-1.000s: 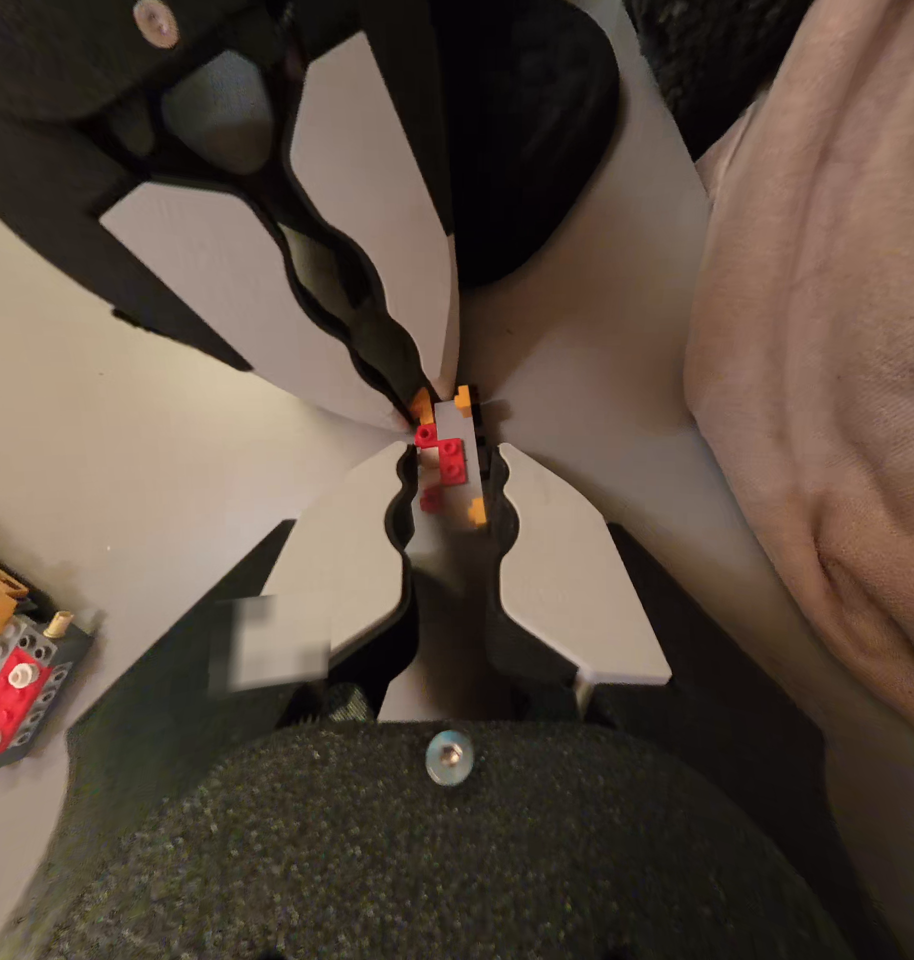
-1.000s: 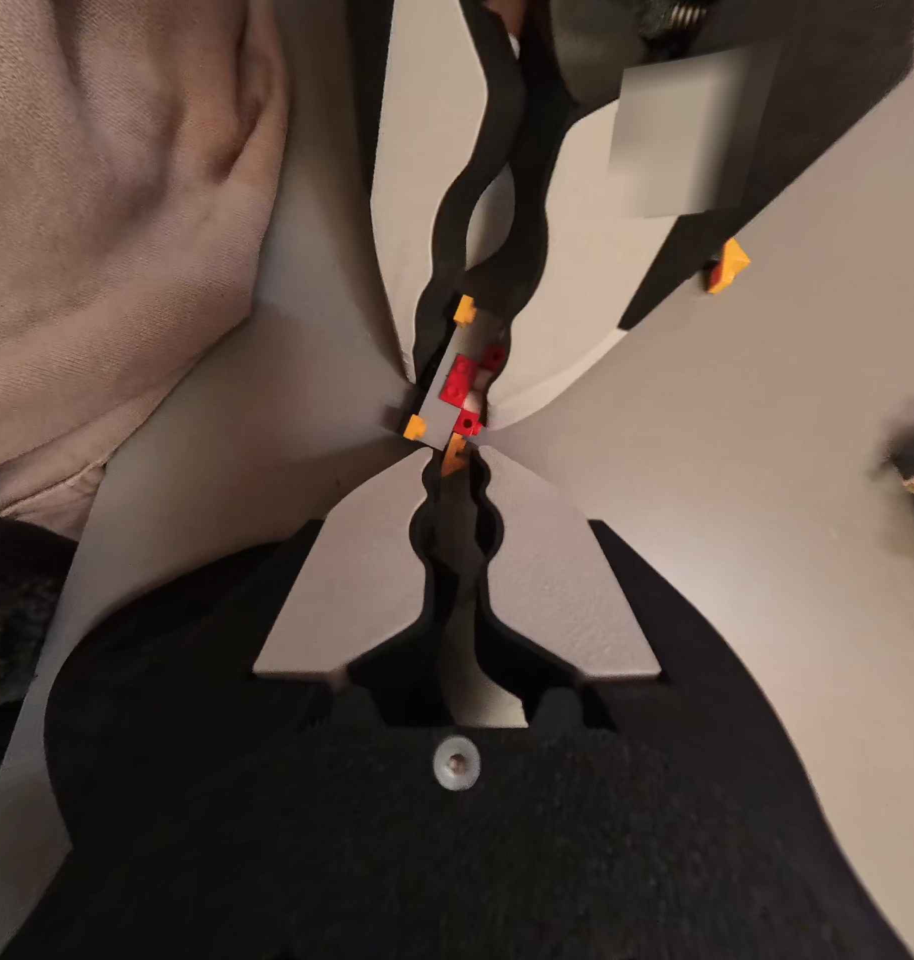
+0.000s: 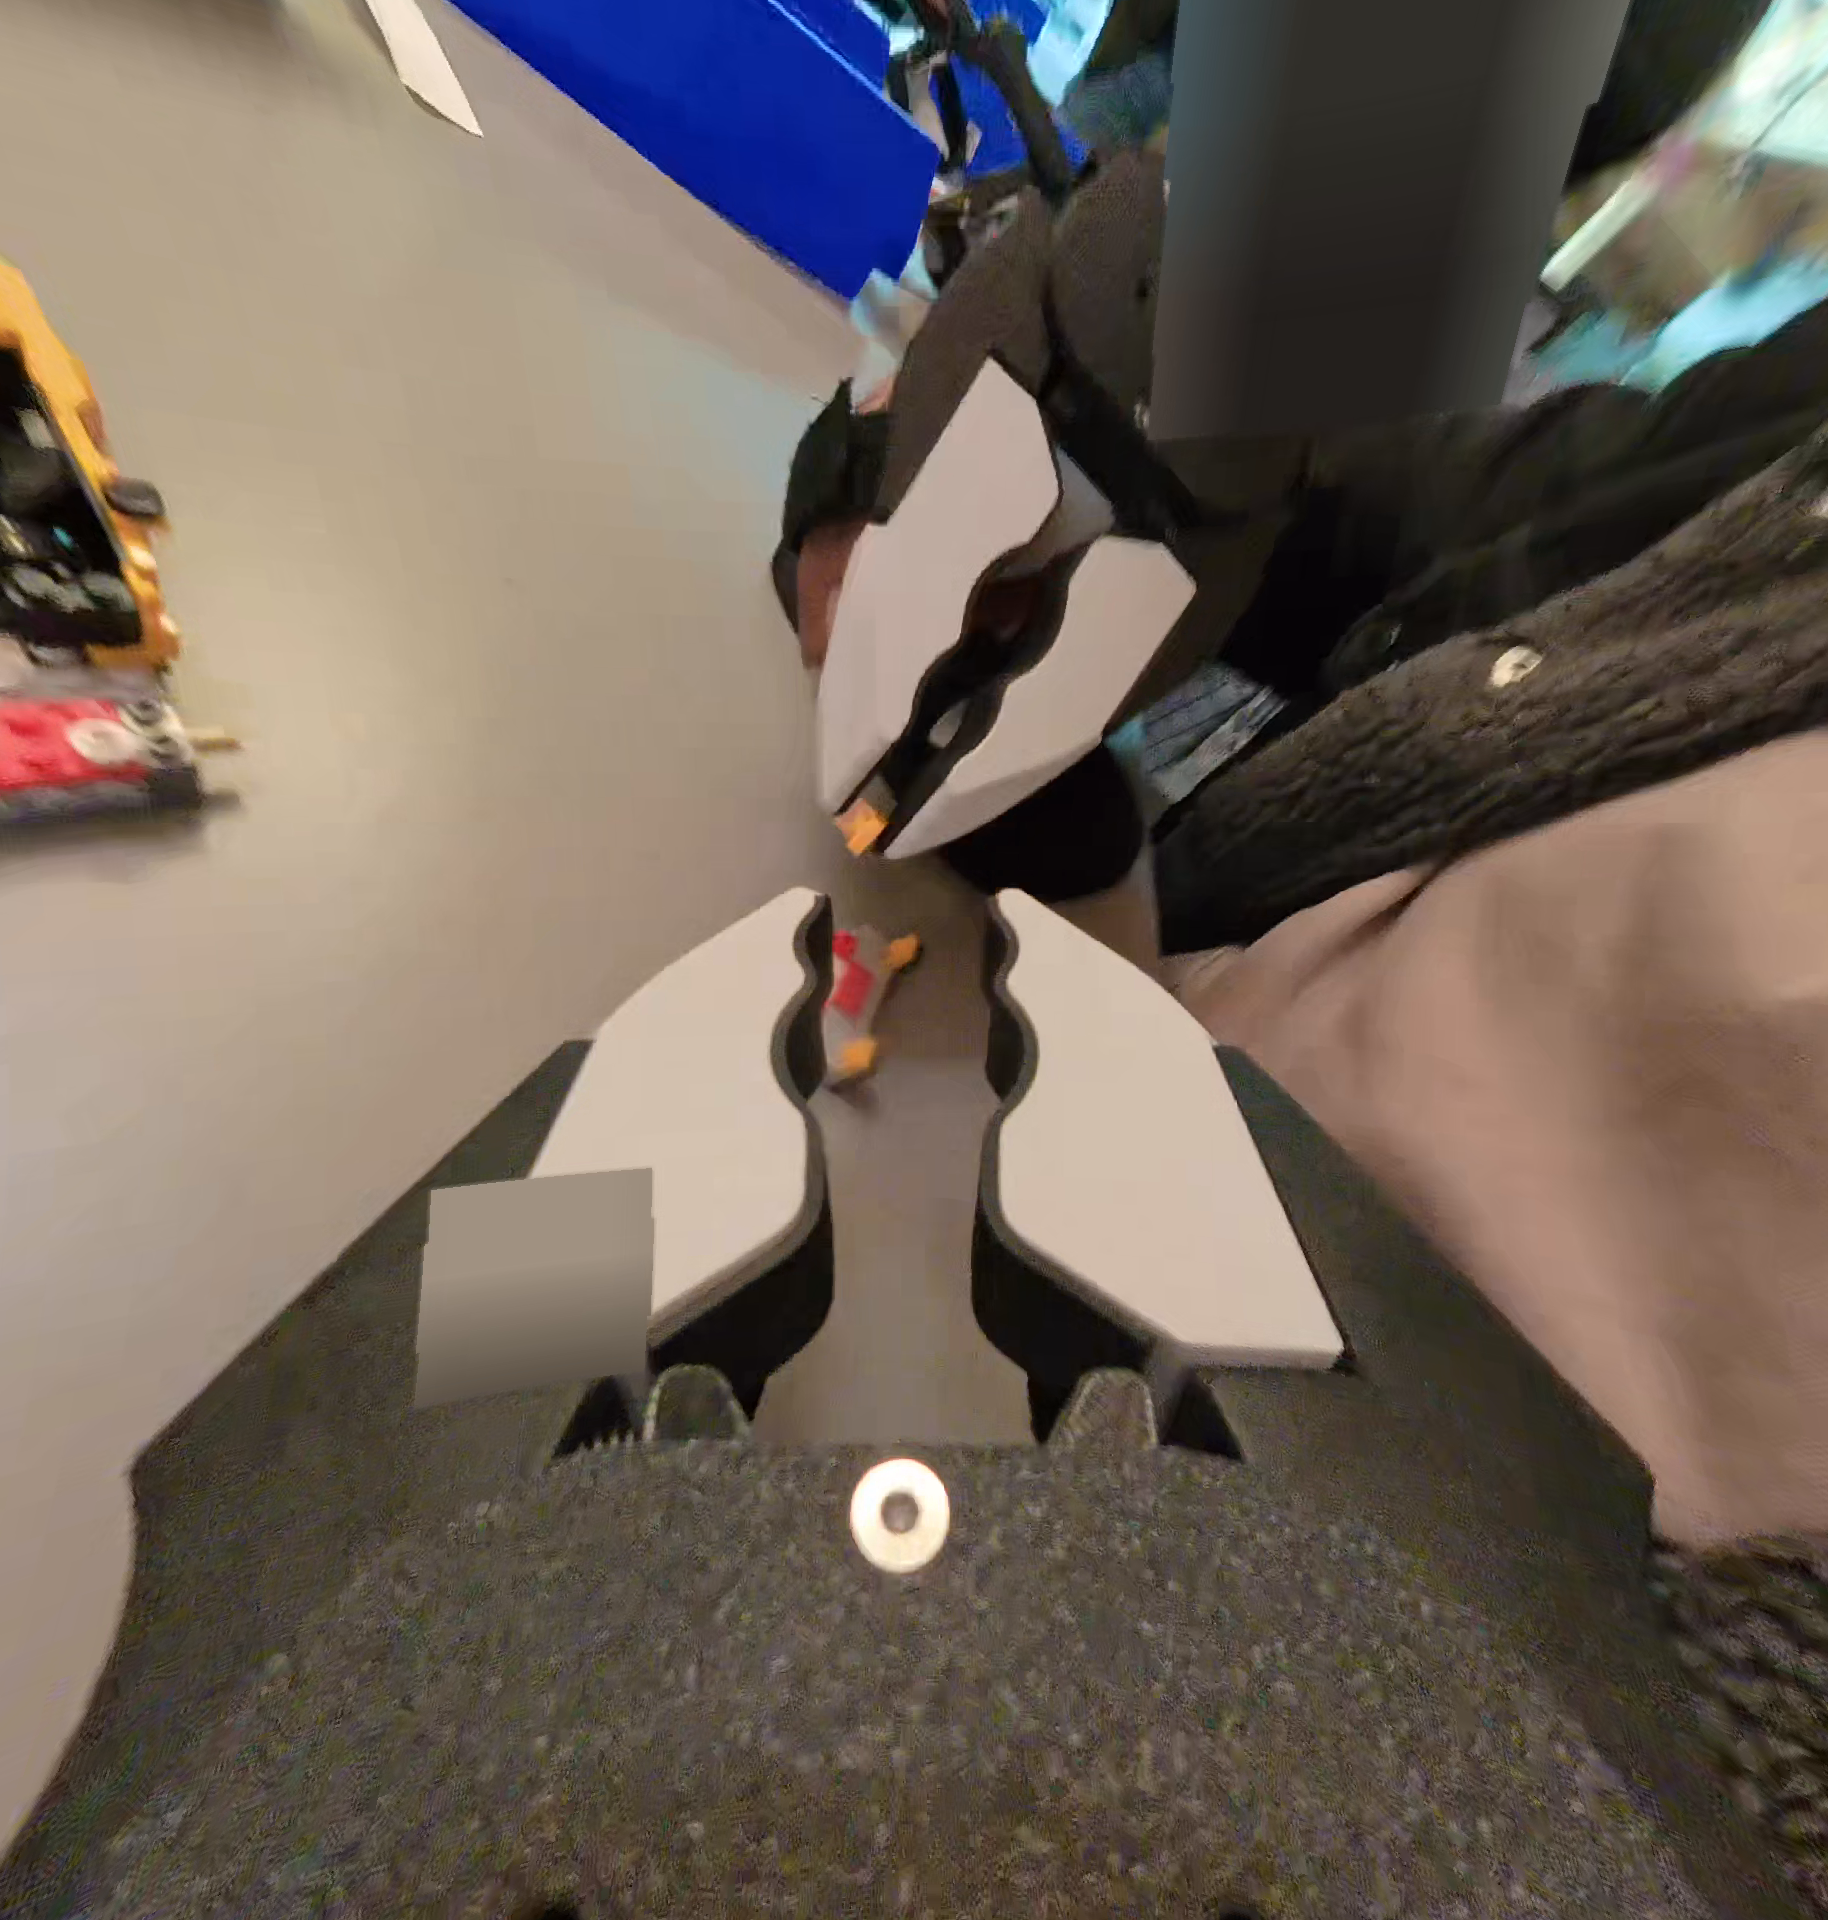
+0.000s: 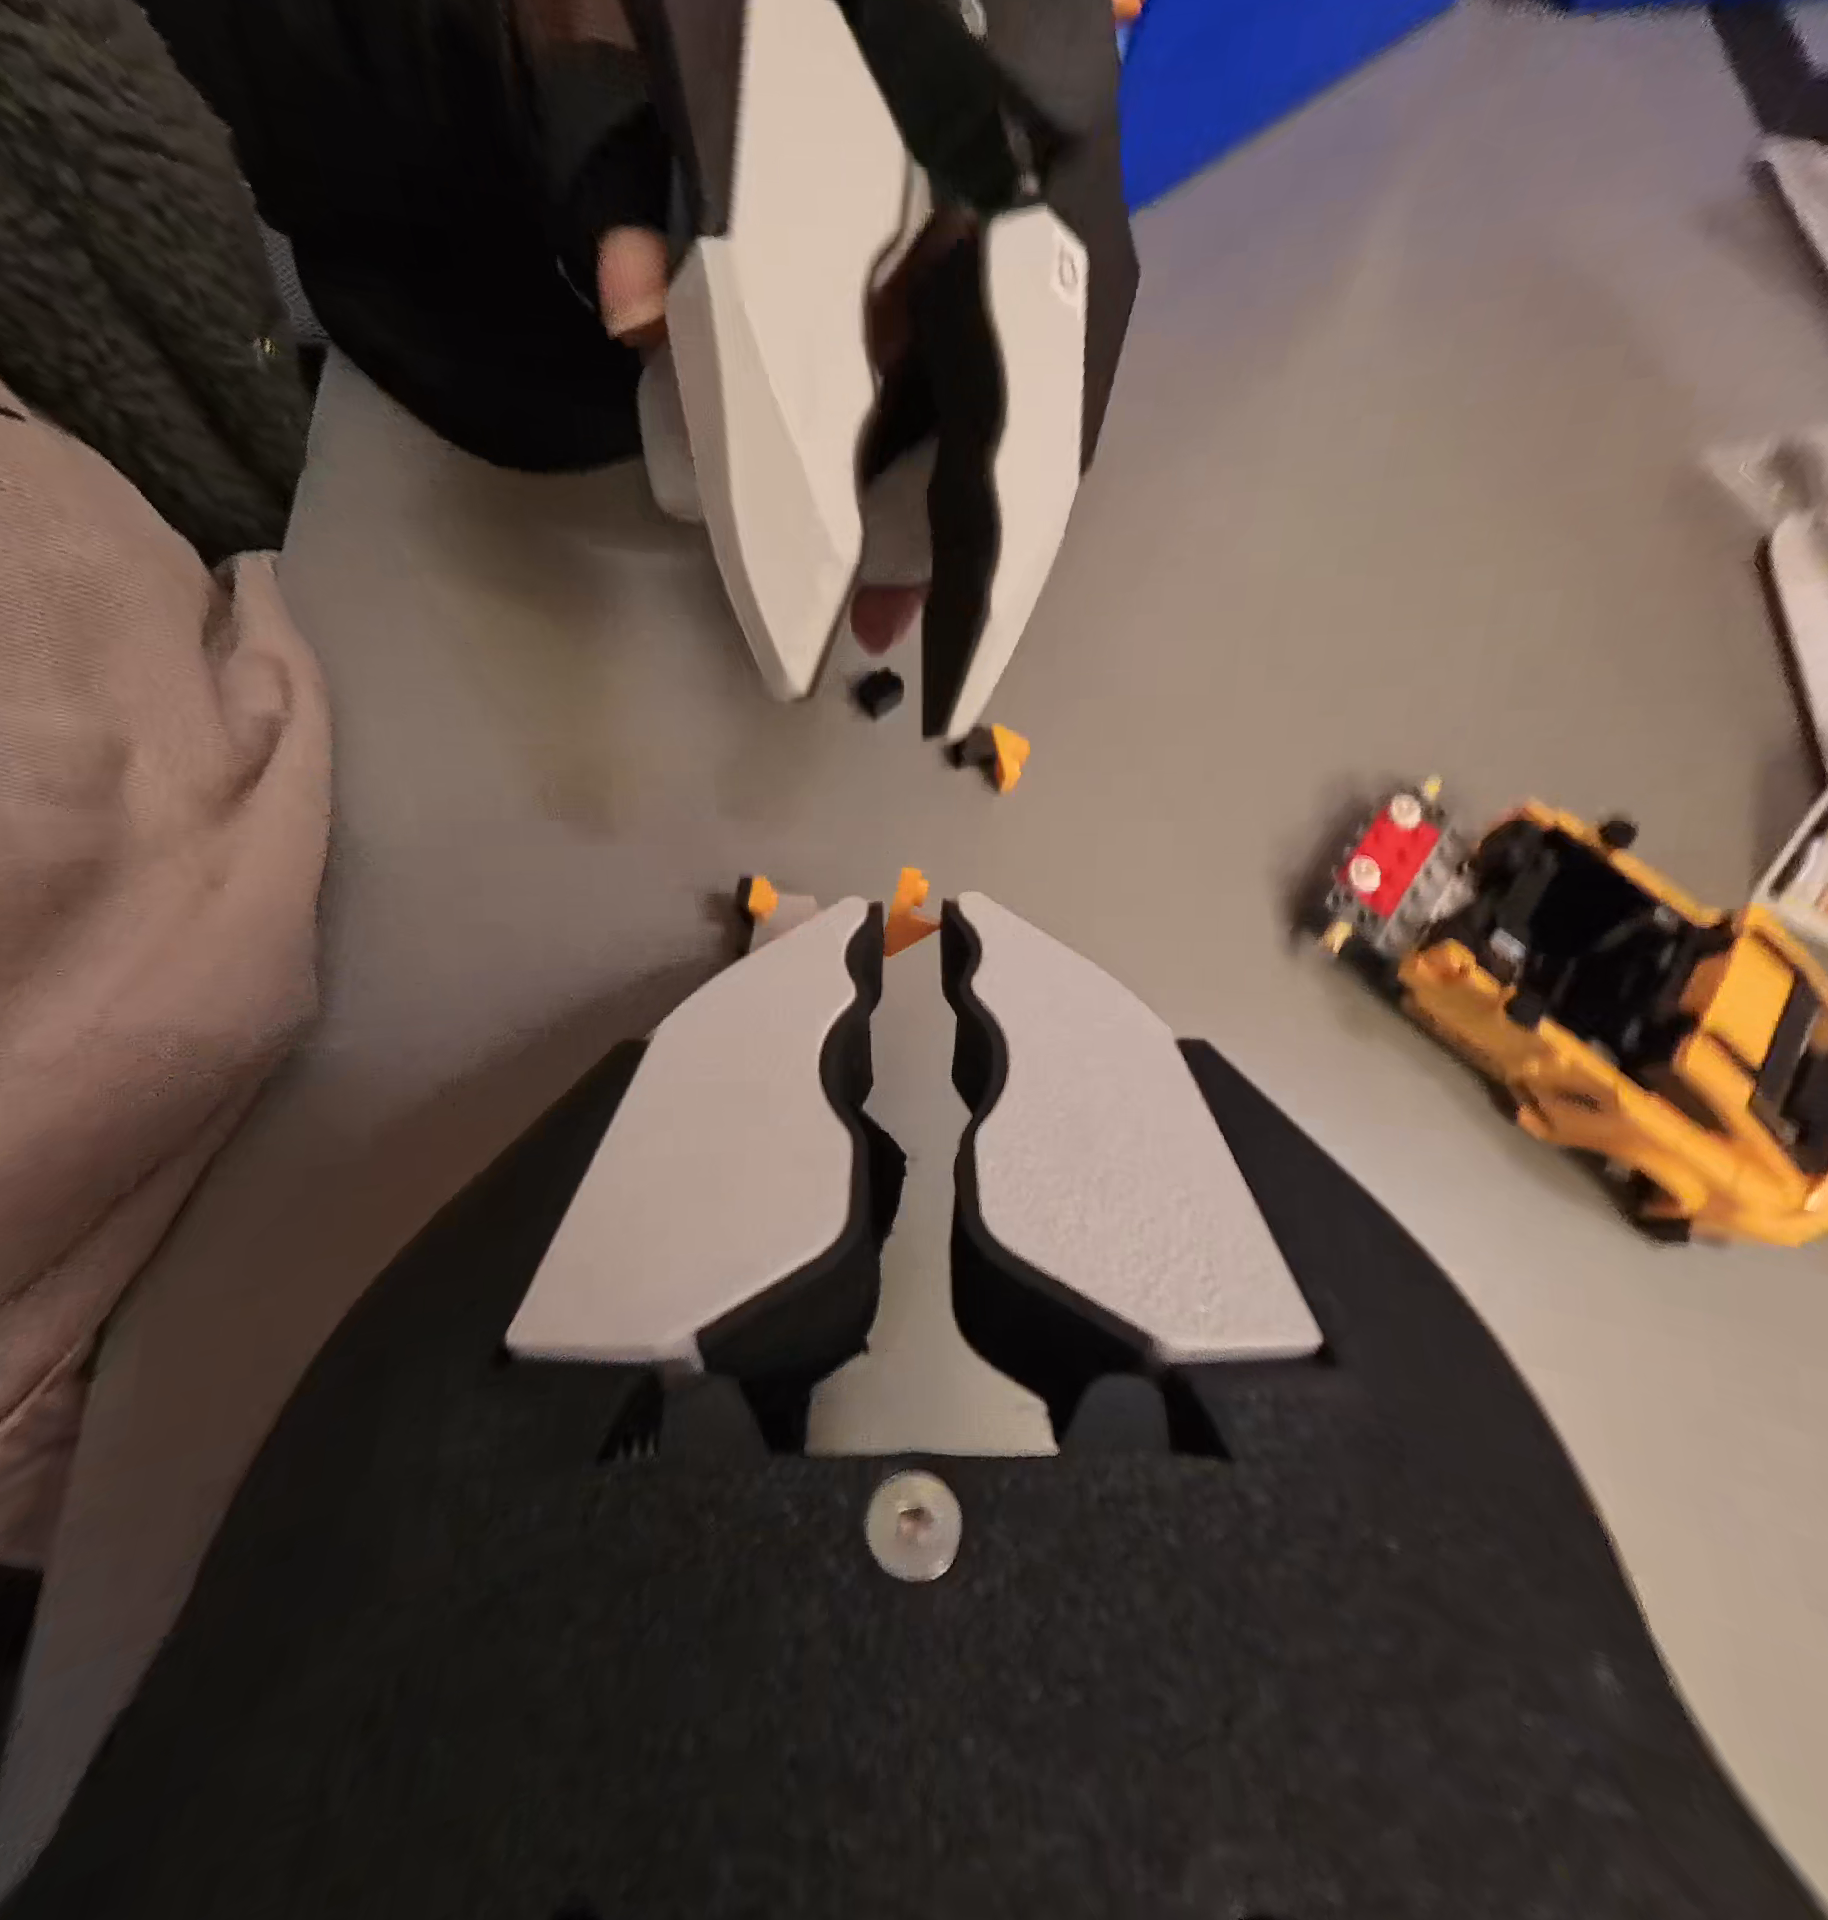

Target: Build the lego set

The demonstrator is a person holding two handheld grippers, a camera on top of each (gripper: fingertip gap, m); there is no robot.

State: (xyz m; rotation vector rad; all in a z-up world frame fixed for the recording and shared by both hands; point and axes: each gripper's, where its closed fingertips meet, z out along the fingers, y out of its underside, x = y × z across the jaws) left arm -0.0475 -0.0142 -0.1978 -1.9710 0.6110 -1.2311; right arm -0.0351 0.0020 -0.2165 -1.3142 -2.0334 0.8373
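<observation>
The grey table point(image 4: 1305, 520) runs matte and bare under both tools, with a beige cloth point(image 3: 1512, 1039) bunched at its near edge. The right gripper point(image 4: 908, 912) is pinched onto a small orange piece point(image 4: 905, 914), which sticks out past its tips. Just beside its left finger lies the grey, red and orange sub-assembly point(image 3: 856, 997), flat on the table and held by nothing. In the left wrist view it shows between the fingers of the left gripper point(image 3: 910, 909), whose jaws stand wide apart and empty above it. A little black piece point(image 4: 877, 691) and an orange-and-black piece point(image 4: 993, 753) sit on the table near the left gripper's tips. Farther out the yellow lego car point(image 4: 1616, 1039) rests on the table, its red and grey end bare. A blue box point(image 3: 733, 104) stands at the far edge; its contents cannot be seen, and the room behind is blurred
</observation>
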